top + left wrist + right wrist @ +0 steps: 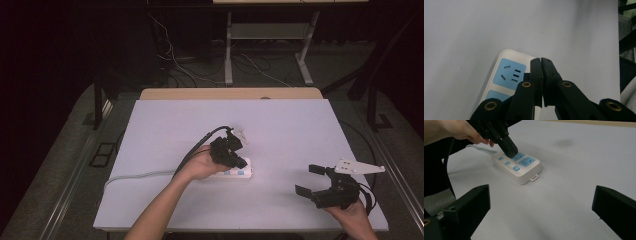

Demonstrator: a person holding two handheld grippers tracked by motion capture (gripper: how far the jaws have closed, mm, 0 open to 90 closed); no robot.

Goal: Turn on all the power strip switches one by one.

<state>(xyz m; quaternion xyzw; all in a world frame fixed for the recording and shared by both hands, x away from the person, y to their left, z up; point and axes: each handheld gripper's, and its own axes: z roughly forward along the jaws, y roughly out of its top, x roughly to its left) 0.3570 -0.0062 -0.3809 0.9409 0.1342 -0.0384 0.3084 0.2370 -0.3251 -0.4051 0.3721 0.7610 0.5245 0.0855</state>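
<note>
White counter (280, 125) spanning the scene. White power strip (235, 173) with blue sockets lying near the middle, cord (135, 177) trailing off to the left. Left gripper (242, 162) angled down over the power strip, jaws pressed together with nothing between, tips at a blue socket (518, 156). Right gripper (311, 180) resting at the near right, well apart from the strip, jaws spread wide and empty.

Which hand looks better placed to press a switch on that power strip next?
Left, probably. The left gripper, jaws shut, hangs right over the power strip beside its blue switches. The right gripper waits open near the table's front corner, well apart from it.
</note>
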